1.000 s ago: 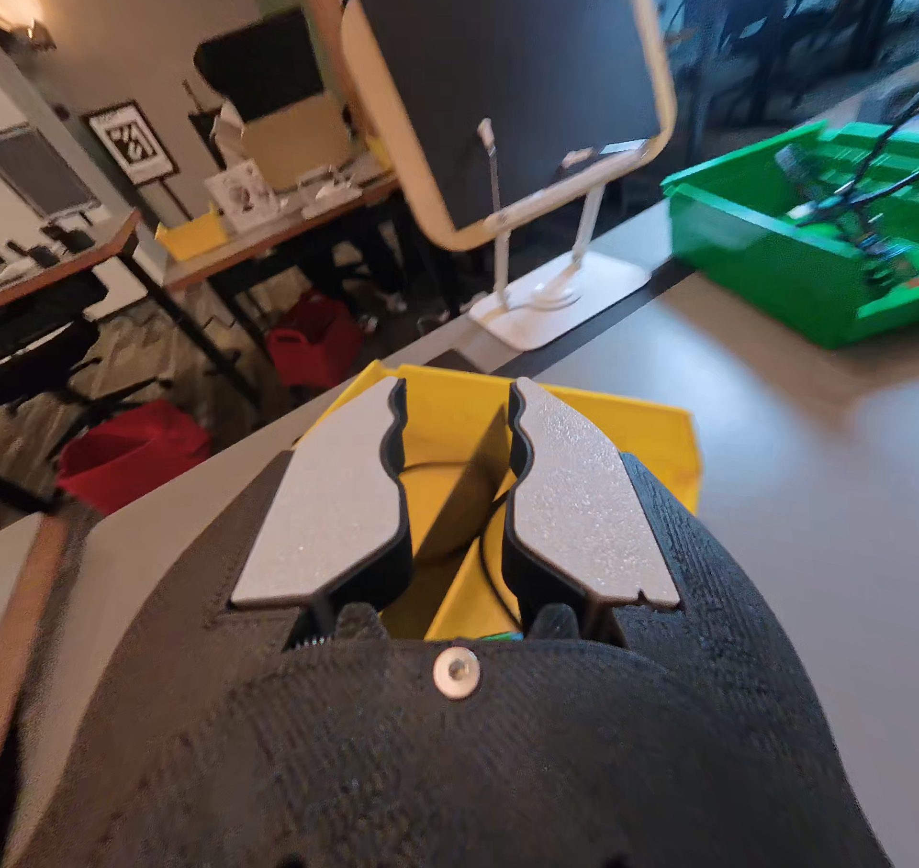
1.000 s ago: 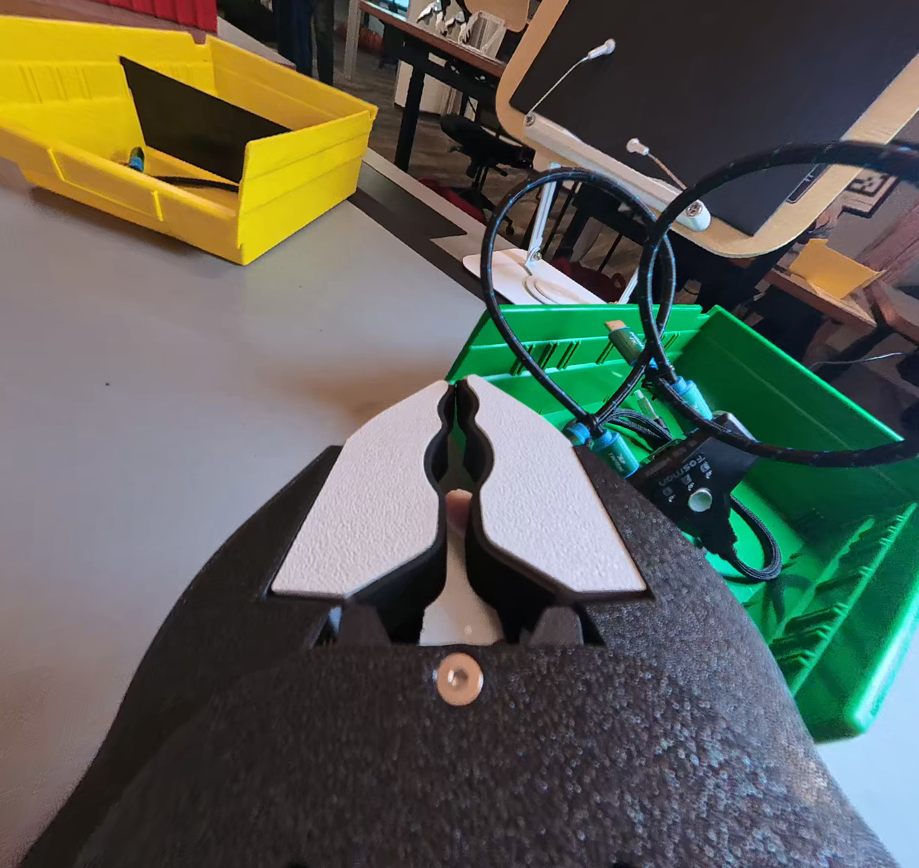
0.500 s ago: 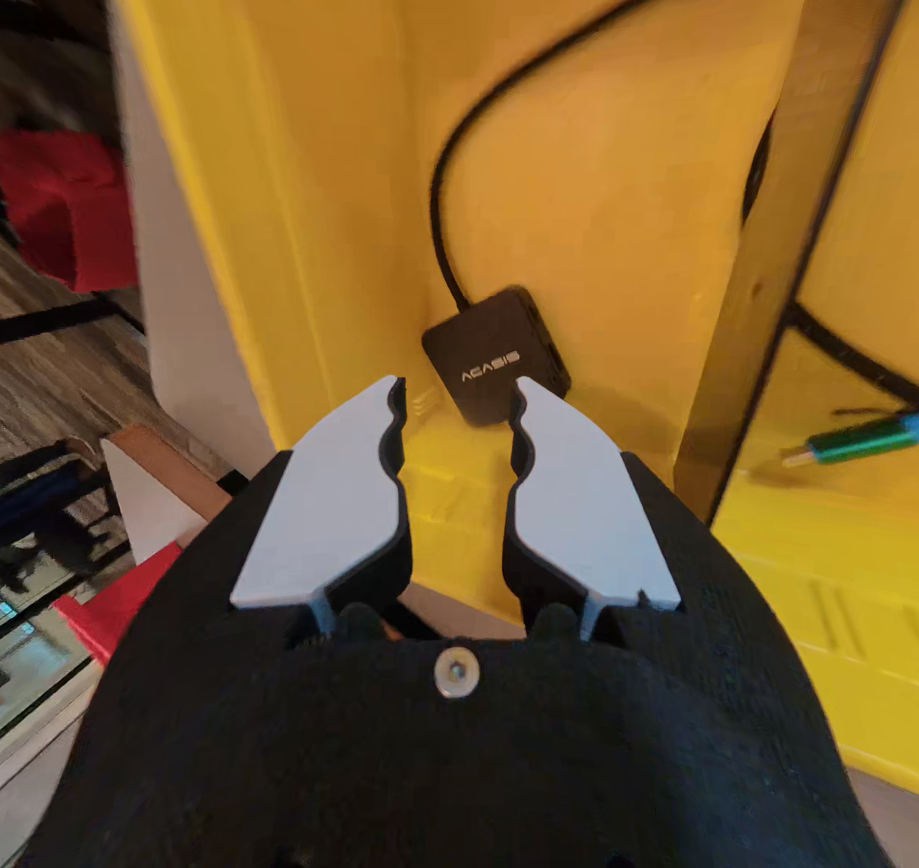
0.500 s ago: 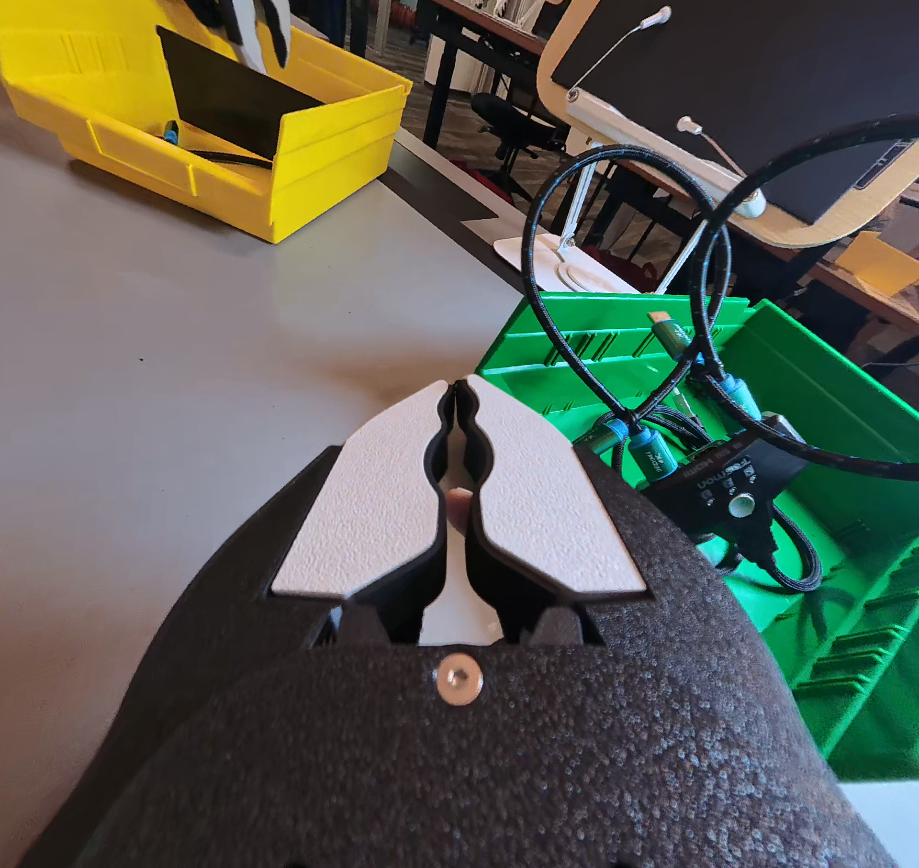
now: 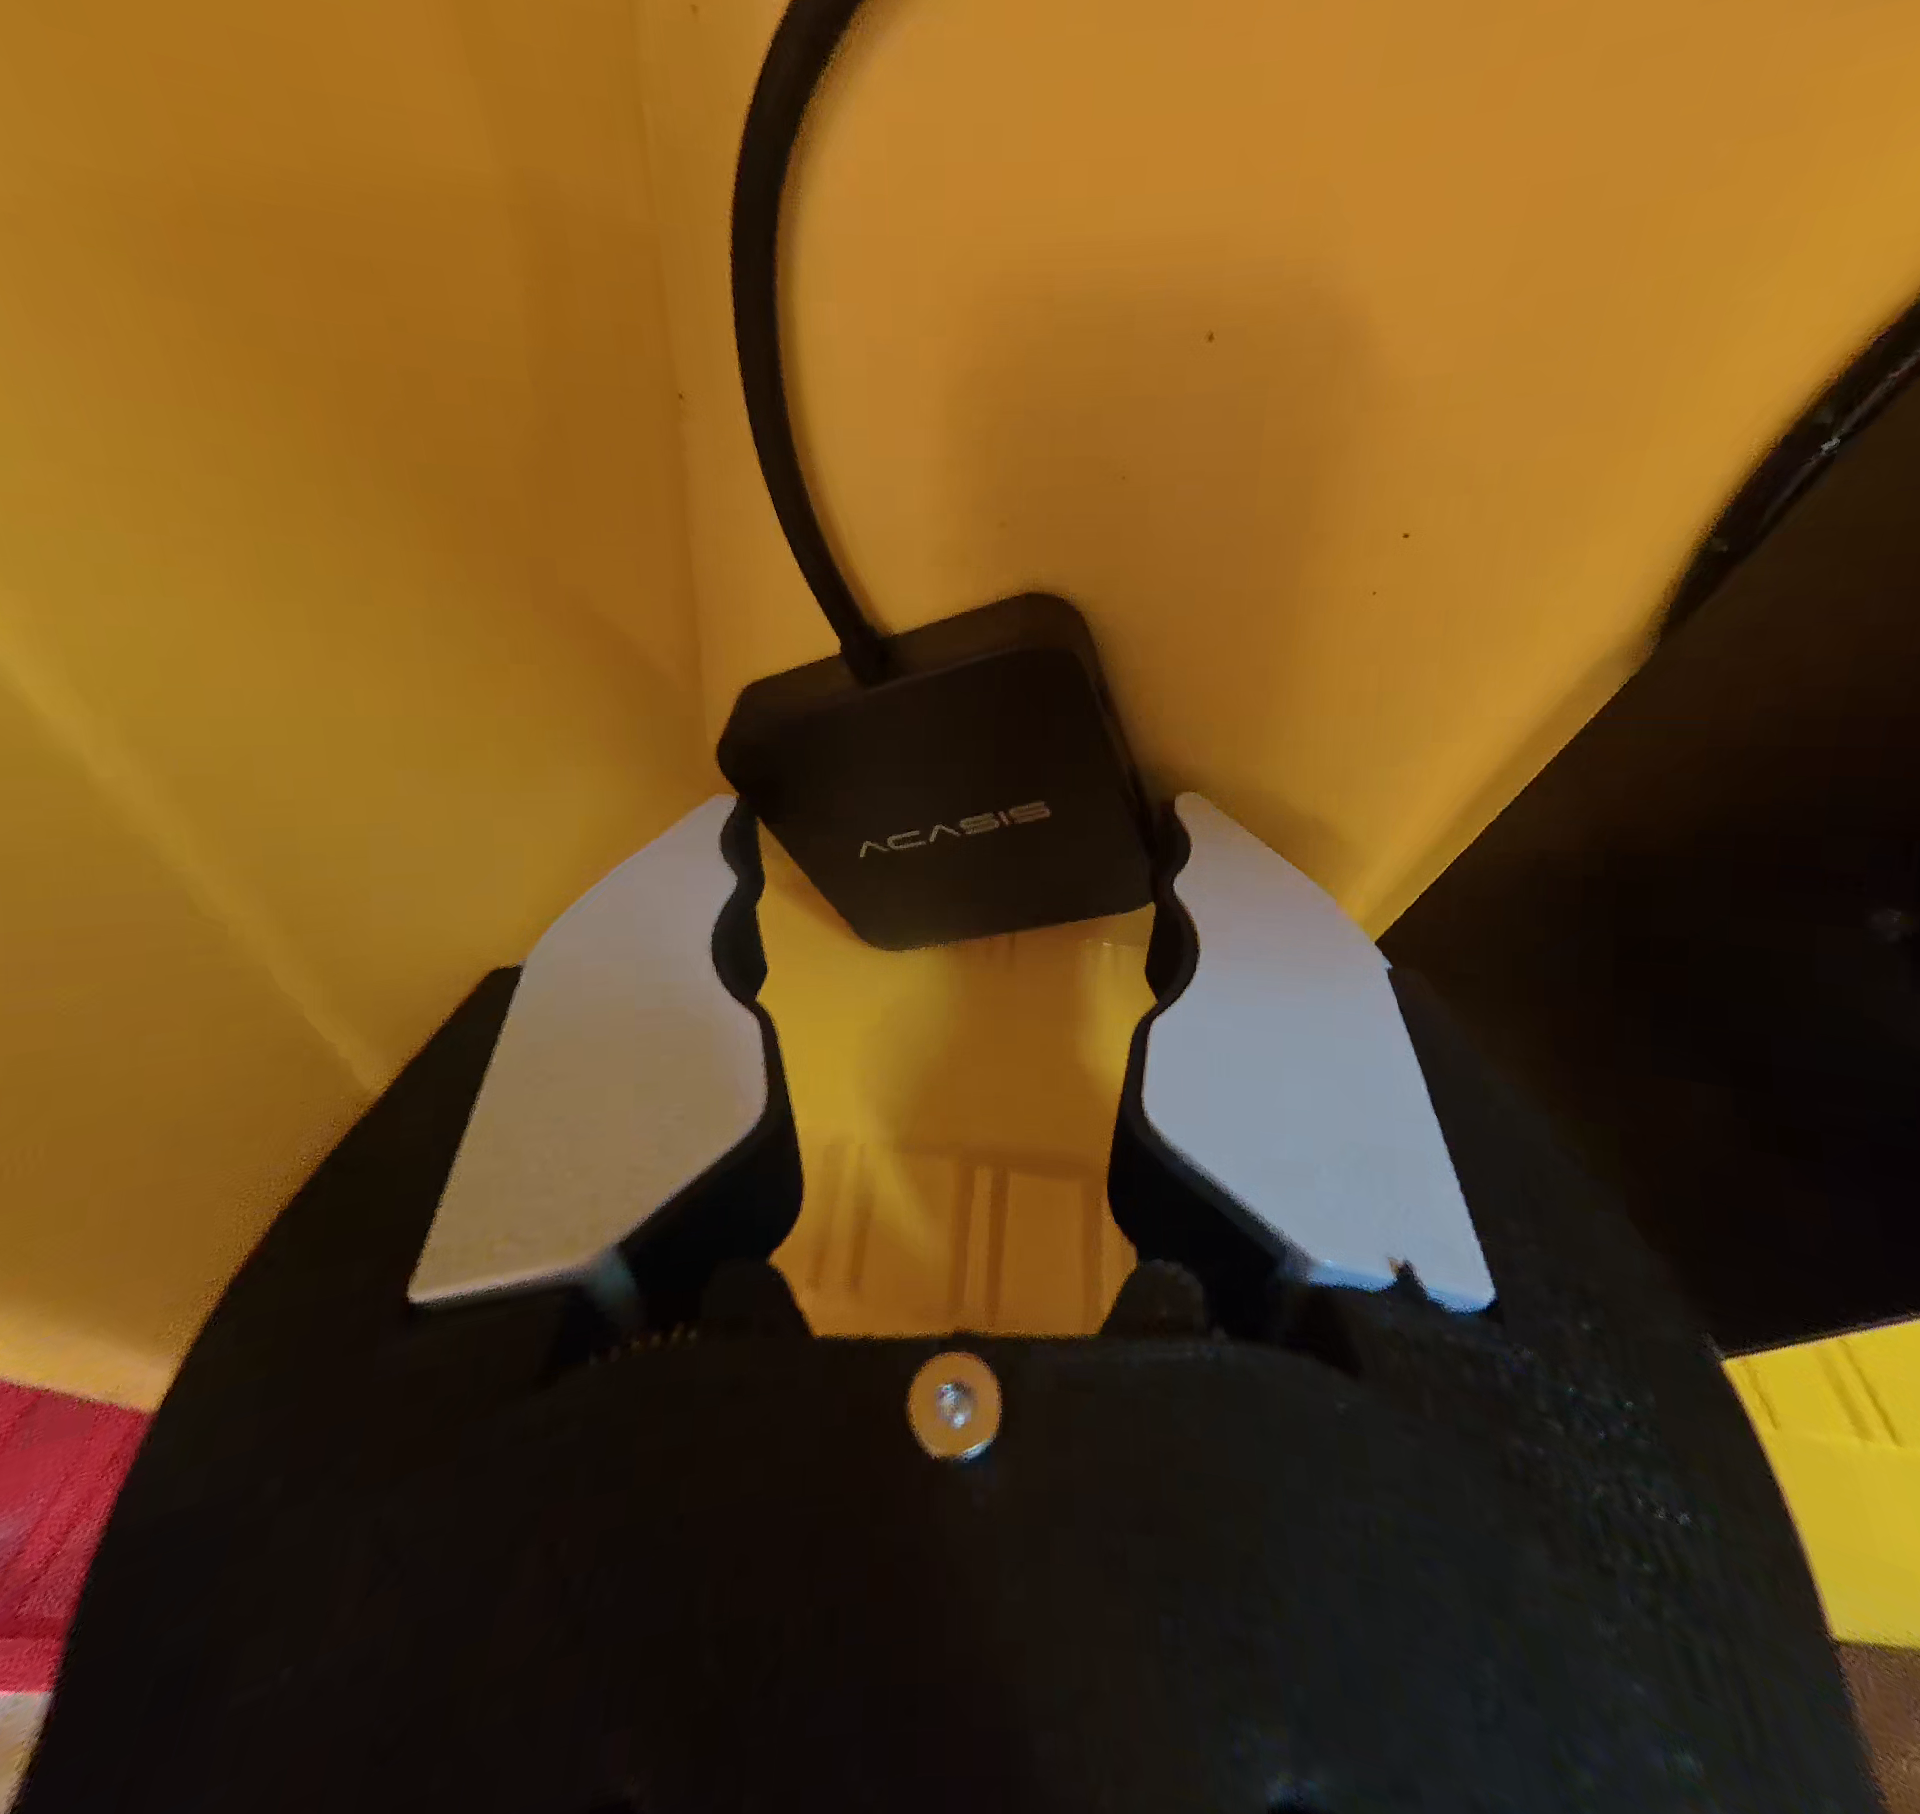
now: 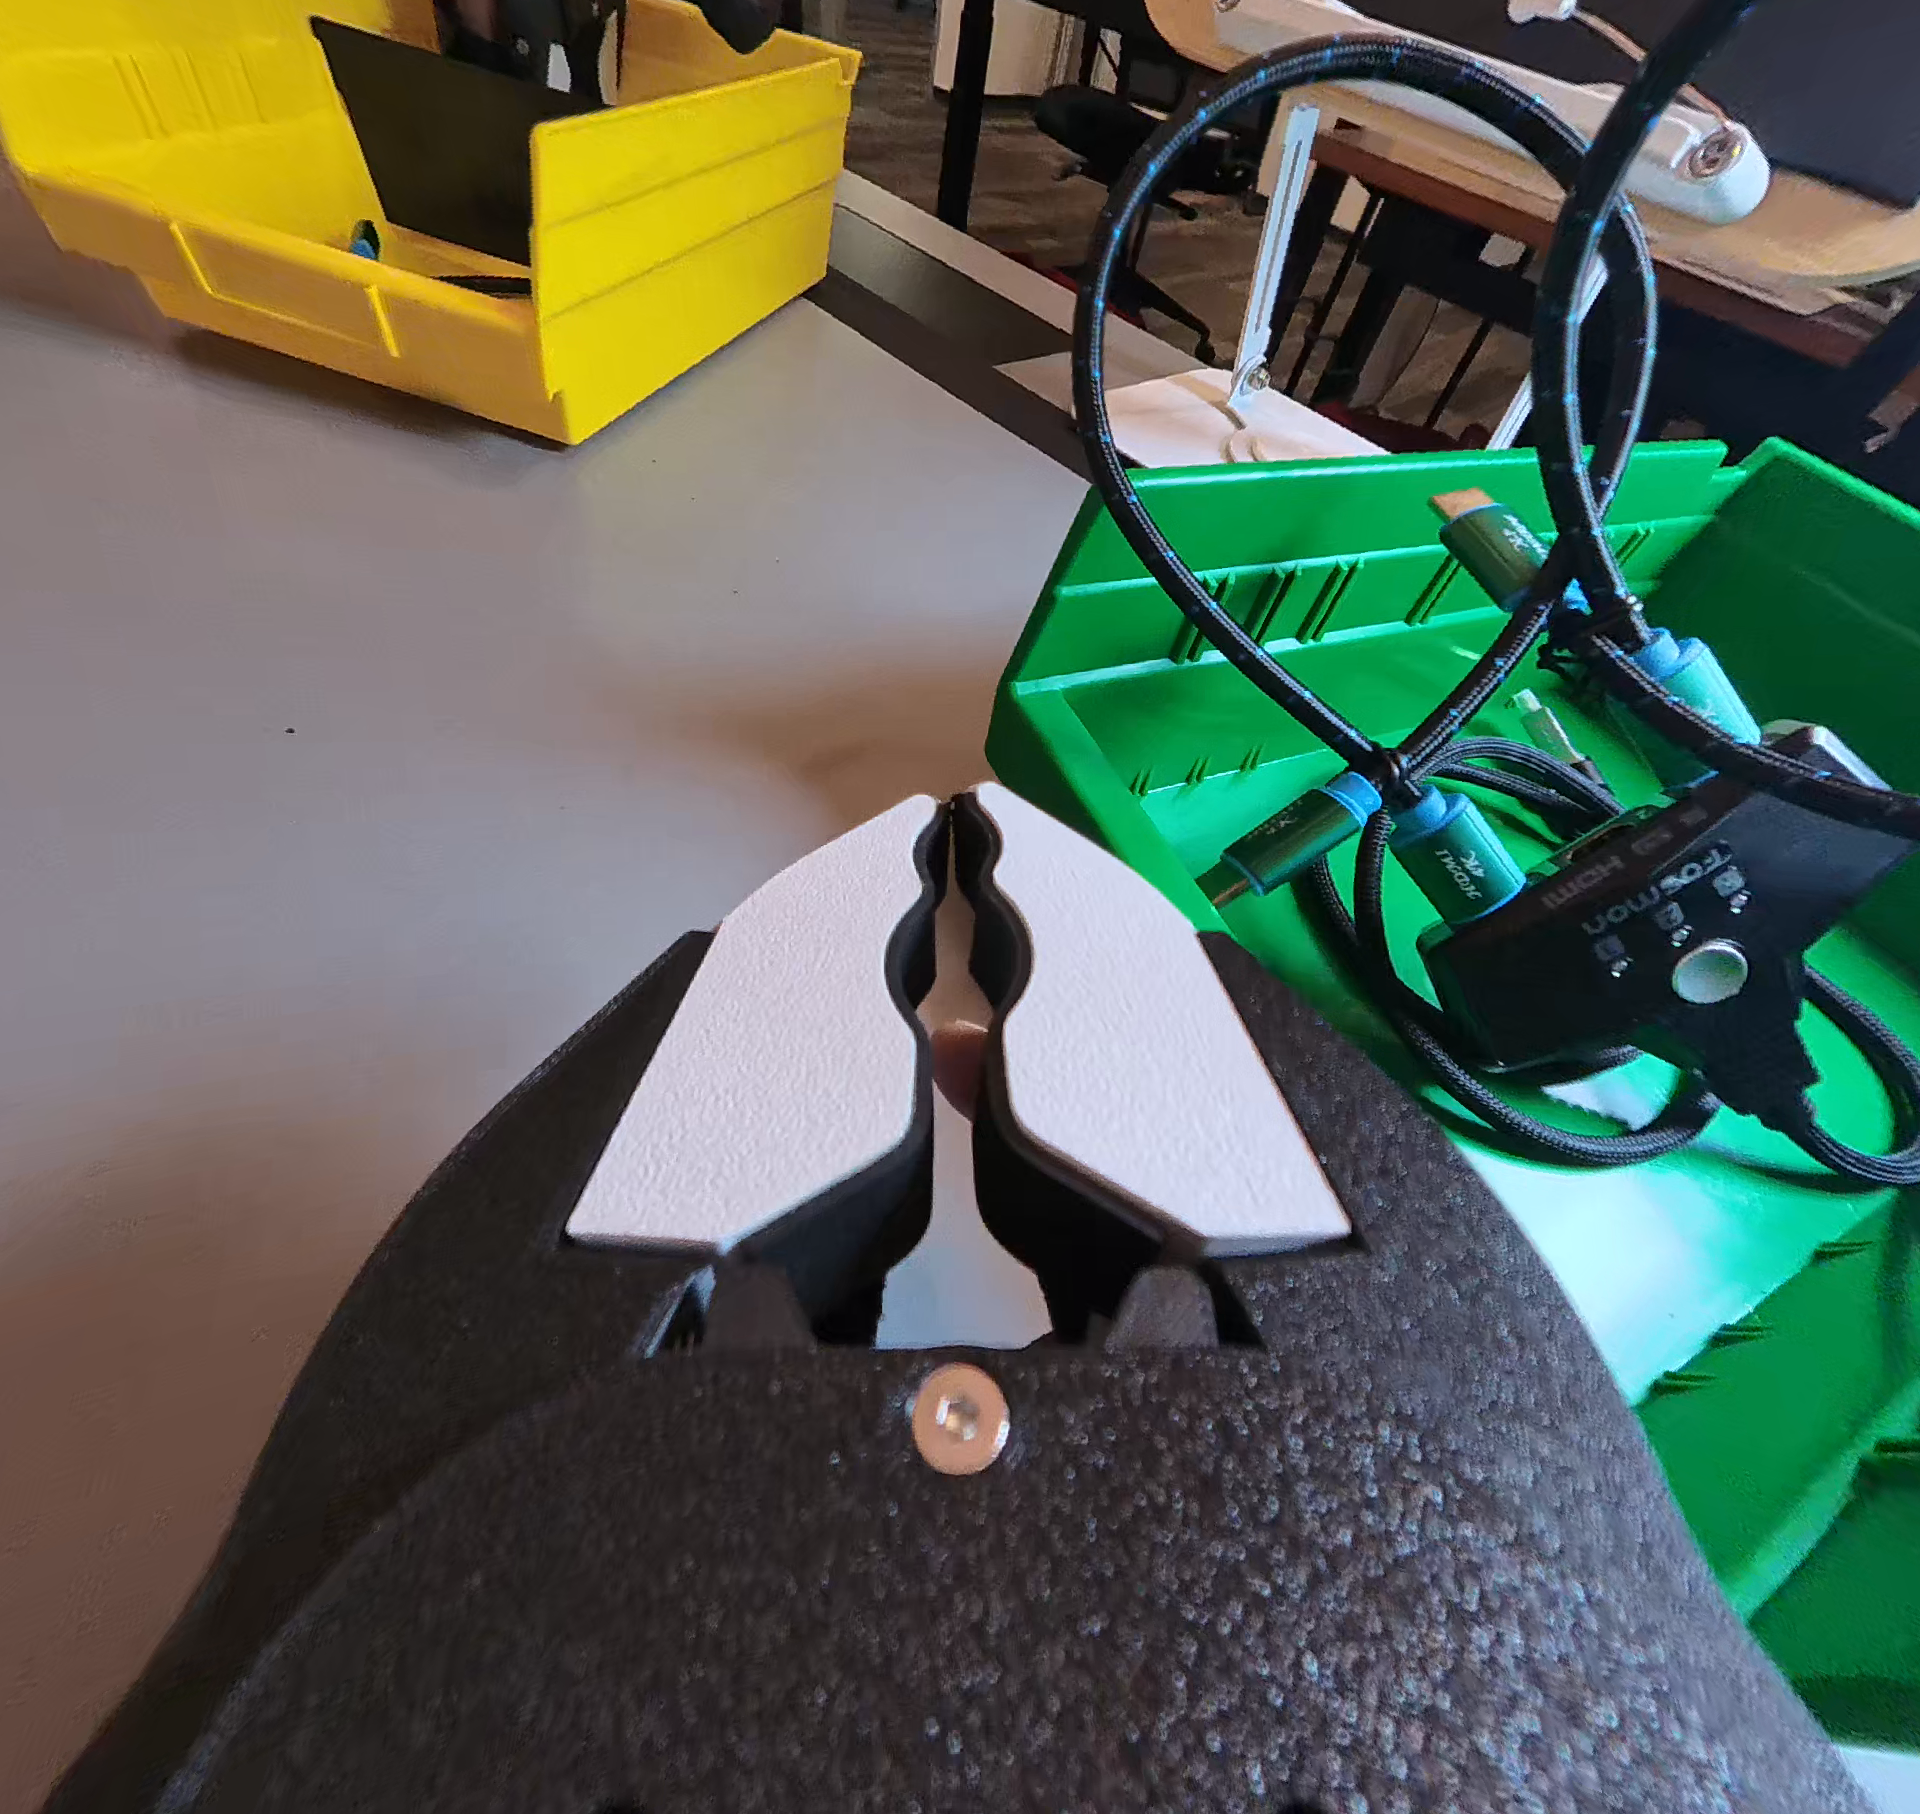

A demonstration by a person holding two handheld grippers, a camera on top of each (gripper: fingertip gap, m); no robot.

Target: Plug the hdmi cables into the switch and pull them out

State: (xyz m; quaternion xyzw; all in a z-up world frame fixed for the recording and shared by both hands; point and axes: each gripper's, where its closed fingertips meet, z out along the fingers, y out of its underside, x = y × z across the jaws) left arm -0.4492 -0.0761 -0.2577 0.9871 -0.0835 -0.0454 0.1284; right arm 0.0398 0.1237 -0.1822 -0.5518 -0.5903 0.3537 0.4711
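My left gripper (image 5: pixel 954 814) is open inside the yellow bin (image 5: pixel 312 414), its fingertips on either side of a small black square box (image 5: pixel 940 777) with a black cable (image 5: pixel 774 258) rising from it. My right gripper (image 6: pixel 954 803) is shut and empty above the grey table (image 6: pixel 416 673), left of the green bin (image 6: pixel 1299 538). That bin holds a black HDMI switch (image 6: pixel 1662 943) with braided HDMI cables (image 6: pixel 1122 310) looping up, and teal plugs (image 6: pixel 1455 860), one against the switch. The left gripper (image 6: pixel 582 8) also shows in the right wrist view, dipping into the yellow bin (image 6: pixel 675 206).
A black divider (image 5: pixel 1714 933) stands in the yellow bin right of my left gripper, and also shows in the right wrist view (image 6: pixel 436 143). A white stand's base (image 6: pixel 1226 414) sits behind the green bin. Desks and chairs lie beyond the table edge. The grippers' ends are close to 55 cm from one another.
My left gripper dropped into the yellow bin, closed in on the black box and opened wider around it. My right gripper stayed shut and drifted a little closer to the green bin.
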